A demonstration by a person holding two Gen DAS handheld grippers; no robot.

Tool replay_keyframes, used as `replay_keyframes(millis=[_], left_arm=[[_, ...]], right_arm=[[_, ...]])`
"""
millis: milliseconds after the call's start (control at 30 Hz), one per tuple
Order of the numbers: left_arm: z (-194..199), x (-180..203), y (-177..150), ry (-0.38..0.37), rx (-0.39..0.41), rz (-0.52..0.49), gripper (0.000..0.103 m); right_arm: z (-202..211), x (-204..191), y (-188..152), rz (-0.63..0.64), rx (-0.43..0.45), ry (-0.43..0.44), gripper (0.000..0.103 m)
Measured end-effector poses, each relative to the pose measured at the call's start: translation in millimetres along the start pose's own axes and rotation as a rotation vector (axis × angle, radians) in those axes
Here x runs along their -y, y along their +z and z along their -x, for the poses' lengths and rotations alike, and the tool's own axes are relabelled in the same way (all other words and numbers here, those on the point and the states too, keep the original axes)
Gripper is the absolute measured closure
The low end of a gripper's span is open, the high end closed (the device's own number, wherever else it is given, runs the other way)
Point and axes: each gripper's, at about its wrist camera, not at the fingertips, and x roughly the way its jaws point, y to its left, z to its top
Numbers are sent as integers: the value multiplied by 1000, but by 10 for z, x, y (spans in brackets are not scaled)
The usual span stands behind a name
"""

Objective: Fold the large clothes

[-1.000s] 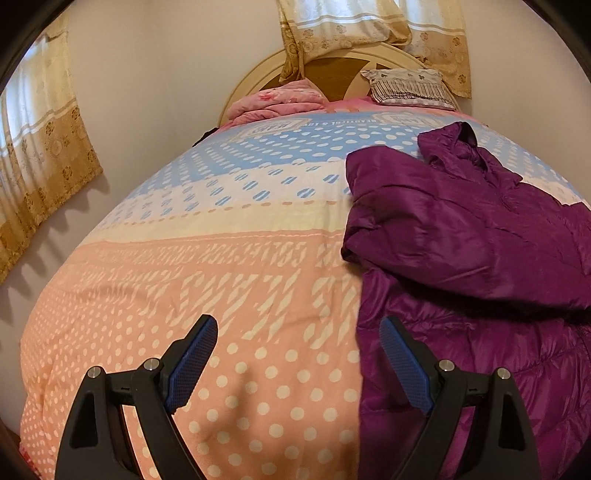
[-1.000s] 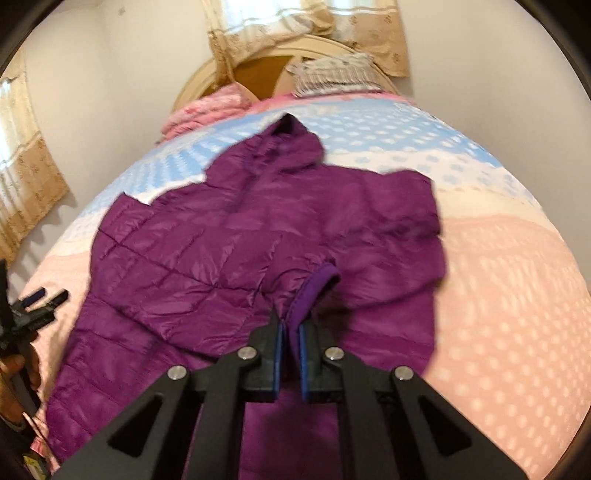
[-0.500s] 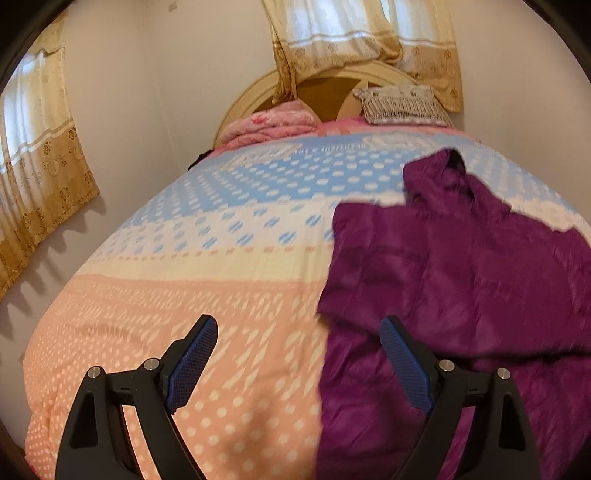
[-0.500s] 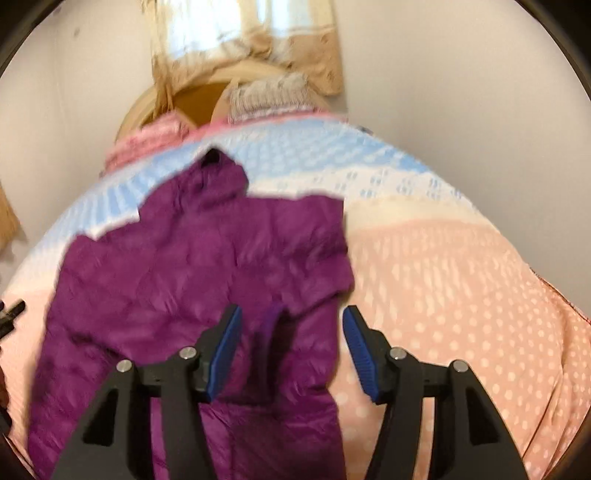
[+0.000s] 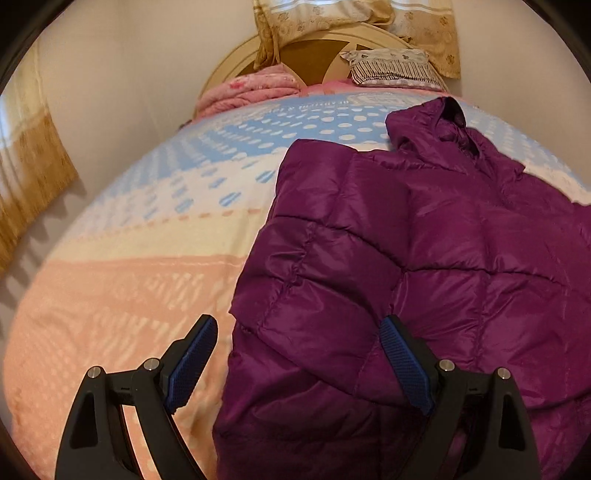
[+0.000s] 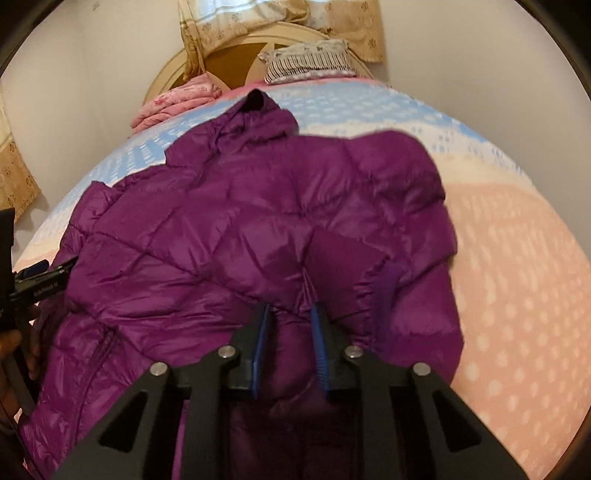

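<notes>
The right gripper (image 6: 290, 314) hangs low over the purple puffer jacket (image 6: 229, 229), its blue pads narrowing toward each other with a strip of the quilted fabric showing between them; the frame is blurred there, so I can't swear the pads press on it yet. At about two o'clock from those tips lies the folded-in sleeve, its cuff (image 6: 384, 291) gathered and darker. The left gripper (image 5: 295, 347) stands spread wide and grips nothing, one pad over the bedspread (image 5: 122, 288), the other over the jacket's near left edge. The jacket lies spread on the bed with its hood (image 6: 258, 114) at twelve o'clock, pointing to the headboard (image 5: 328, 48). Beyond it sit a folded pink blanket (image 5: 251, 88) at eleven and a striped pillow (image 5: 391, 68) at one, under yellow curtains (image 5: 354, 18).
</notes>
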Motion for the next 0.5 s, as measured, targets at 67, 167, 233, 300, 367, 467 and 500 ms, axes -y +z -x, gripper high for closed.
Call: replay_keyframes(millis=[67, 167, 233, 300, 367, 467, 500], left_arm=[[-31, -40, -34, -14, -14, 24, 12], [-81, -80, -55, -34, -38, 47, 9], [-109, -110, -55, -53, -58, 64, 8], [-63, -141, -50, -49, -51, 78, 8], [87, -191, -29, -25, -17, 70, 8], [354, -309, 50, -47, 61, 72, 8], [445, -341, 107, -68, 89, 83, 8]], right_arm=[[-18, 14, -2, -6, -10, 6, 80], [-52, 10, -8, -8, -24, -3, 81], [-54, 1, -4, -3, -28, -8, 81], [-61, -7, 5, 0, -32, -8, 81], [3, -11, 24, 15, -37, -3, 81], [290, 21, 84, 7, 34, 11, 79], [361, 41, 135, 4, 58, 12, 79]])
